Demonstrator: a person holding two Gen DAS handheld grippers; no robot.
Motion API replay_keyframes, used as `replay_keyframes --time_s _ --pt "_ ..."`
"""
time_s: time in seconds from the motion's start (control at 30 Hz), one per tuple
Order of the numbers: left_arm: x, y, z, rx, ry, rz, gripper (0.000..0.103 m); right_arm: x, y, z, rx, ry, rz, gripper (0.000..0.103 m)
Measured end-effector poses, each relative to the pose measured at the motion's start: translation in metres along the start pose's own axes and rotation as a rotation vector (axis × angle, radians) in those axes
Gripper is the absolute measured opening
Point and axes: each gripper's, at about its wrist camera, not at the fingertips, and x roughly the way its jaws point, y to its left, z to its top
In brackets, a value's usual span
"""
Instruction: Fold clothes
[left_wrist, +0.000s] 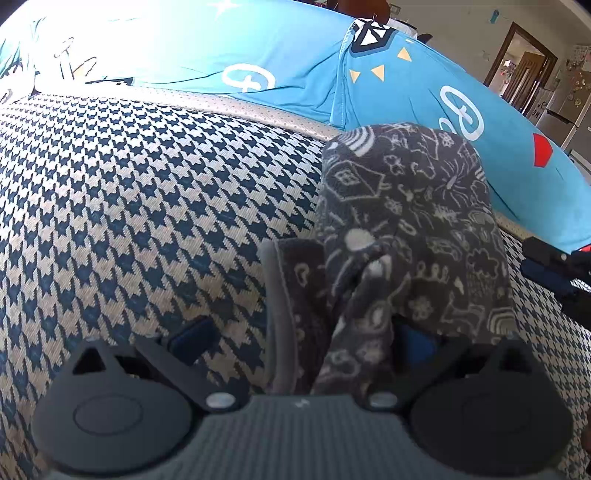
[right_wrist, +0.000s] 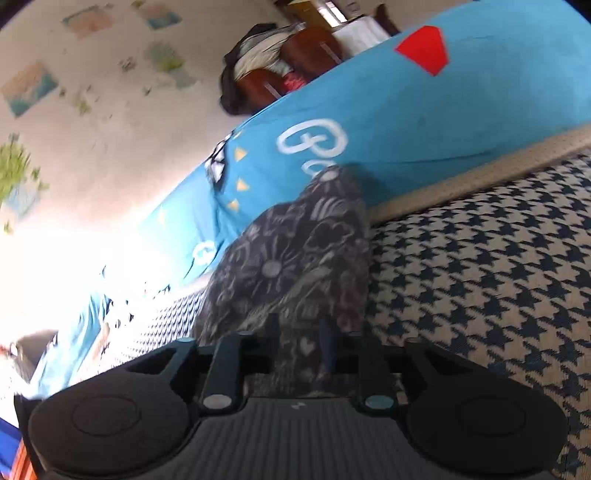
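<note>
Grey fleece garment (left_wrist: 406, 206) with white doodle print, heaped in a tall, loose bundle at centre right of the left wrist view, resting on a blue-and-cream houndstooth cover (left_wrist: 147, 184) and backed across the top of the frame by a bright blue printed sheet (left_wrist: 295, 44). Same bundle at centre of the right wrist view, rising from the bottom edge toward the blue cloth. Left gripper (left_wrist: 303, 343) at the bottom of its frame, spread wide, one blue-padded finger (left_wrist: 192, 338) bare over the houndstooth at lower left, the other half hidden behind a hanging fold at lower right; a twisted rope of cloth passing through the gap, draped rather than pinched, so nothing clamped there. Right gripper (right_wrist: 300, 336) low in its own blurred frame, set only a narrow way apart, straddling the near edge of the bundle, a flat patch of print showing between the two tips and no visible squeeze; probably not gripping, though hard to be sure through the blur. Judged an early step: gathering and re-seizing a crumpled piece, with no crease laid and no flat panel yet. Next move likely calls for closing on two separate edges or corners, lifting and pulling apart to shake out the twist, then spreading flat on the open houndstooth at left before any fold.
</note>
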Motion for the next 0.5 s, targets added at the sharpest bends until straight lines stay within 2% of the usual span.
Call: replay_keyframes --time_s 0.03,0.17,0.23,0.5 --pt "0.0 0.0 0.0 -0.001 0.0 -0.001 0.103 0.001 -0.004 0.002 0.021 -0.007 0.002 0.04" --pt "0.0 0.0 0.0 -0.002 0.0 -0.002 0.103 0.014 -0.016 0.007 0.071 -0.007 0.016 0.047" --pt "0.0 0.0 -0.001 -0.001 -0.002 -0.002 0.103 0.02 -0.021 0.01 0.1 -0.006 0.03 0.055" --pt "0.0 0.001 -0.002 0.004 -0.018 -0.006 0.103 0.045 -0.036 0.018 0.13 0.013 0.062 0.06"
